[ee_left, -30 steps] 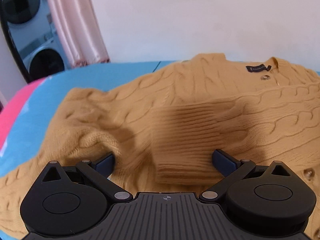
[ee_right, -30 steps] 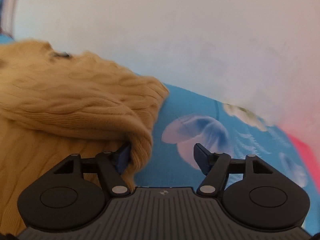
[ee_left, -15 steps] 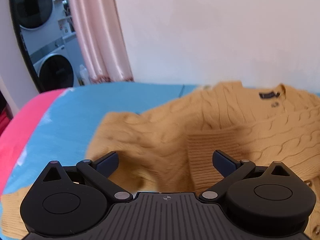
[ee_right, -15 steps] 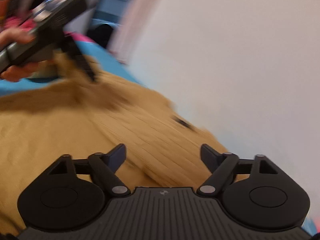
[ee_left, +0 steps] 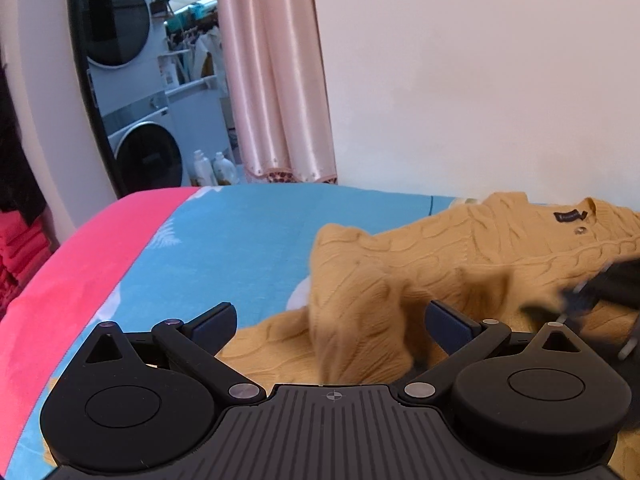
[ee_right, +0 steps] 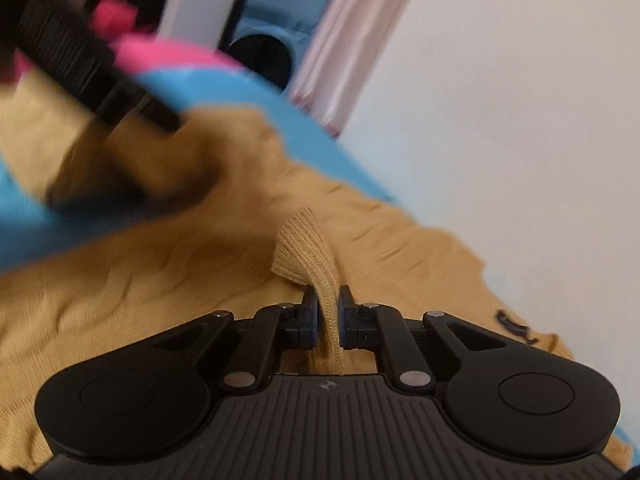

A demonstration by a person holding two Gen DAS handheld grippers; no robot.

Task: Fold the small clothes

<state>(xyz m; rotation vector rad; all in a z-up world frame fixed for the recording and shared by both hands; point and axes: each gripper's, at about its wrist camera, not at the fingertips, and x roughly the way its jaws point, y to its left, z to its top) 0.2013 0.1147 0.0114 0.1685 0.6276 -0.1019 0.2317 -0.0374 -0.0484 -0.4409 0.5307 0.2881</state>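
Observation:
A mustard cable-knit sweater [ee_left: 440, 248] lies spread on the blue bed cover [ee_left: 240, 240], its dark neck label [ee_left: 569, 216] at the far right. My left gripper [ee_left: 332, 320] hovers open above the sweater's left part, with a raised fold of knit below the gap and nothing gripped. My right gripper [ee_right: 329, 312] has its jaws closing, the pads pressing on the ribbed cuff [ee_right: 304, 240] of a sleeve that sticks up between them. In the left wrist view the right gripper [ee_left: 592, 292] is a dark blur over the sweater.
The bed cover has a pink border [ee_left: 80, 280] along its left edge. A white wall stands behind the bed. A pink curtain [ee_left: 276, 80] and stacked washing machines [ee_left: 132, 100] are at the far left. The left gripper's black body [ee_right: 72, 52] blurs across the right wrist view.
My left gripper pulled back and up, off the sweater toward the left. My right gripper swung from the sweater's right edge across it and closed from wide open onto the ribbed cuff.

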